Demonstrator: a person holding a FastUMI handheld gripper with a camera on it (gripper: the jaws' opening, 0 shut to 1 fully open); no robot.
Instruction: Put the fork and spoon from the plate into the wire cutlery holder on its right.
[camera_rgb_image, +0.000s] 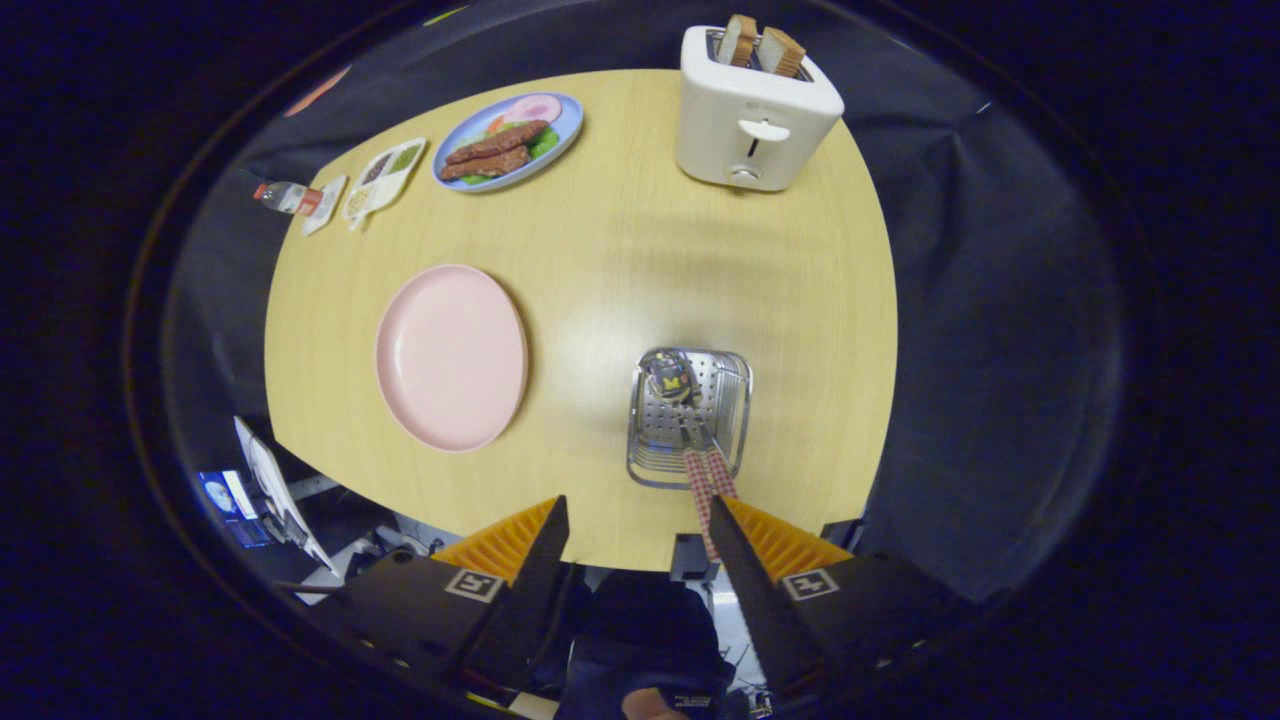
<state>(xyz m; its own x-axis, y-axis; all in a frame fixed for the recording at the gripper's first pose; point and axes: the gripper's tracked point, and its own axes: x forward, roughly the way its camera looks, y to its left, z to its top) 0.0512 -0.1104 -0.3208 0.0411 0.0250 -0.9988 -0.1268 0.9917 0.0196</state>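
Hovering my gripper (638, 520), fingers spread wide, gripping nothing.
Fork and spoon (672, 378) stand in the wire cutlery holder (738, 425) at one o'clock; bare pink plate (450, 357) at eleven.

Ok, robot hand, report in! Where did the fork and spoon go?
Hand-held gripper open, holding nothing. Fork and spoon in the wire cutlery holder, checked handles leaning out. Pink plate bare. Nothing in the way.
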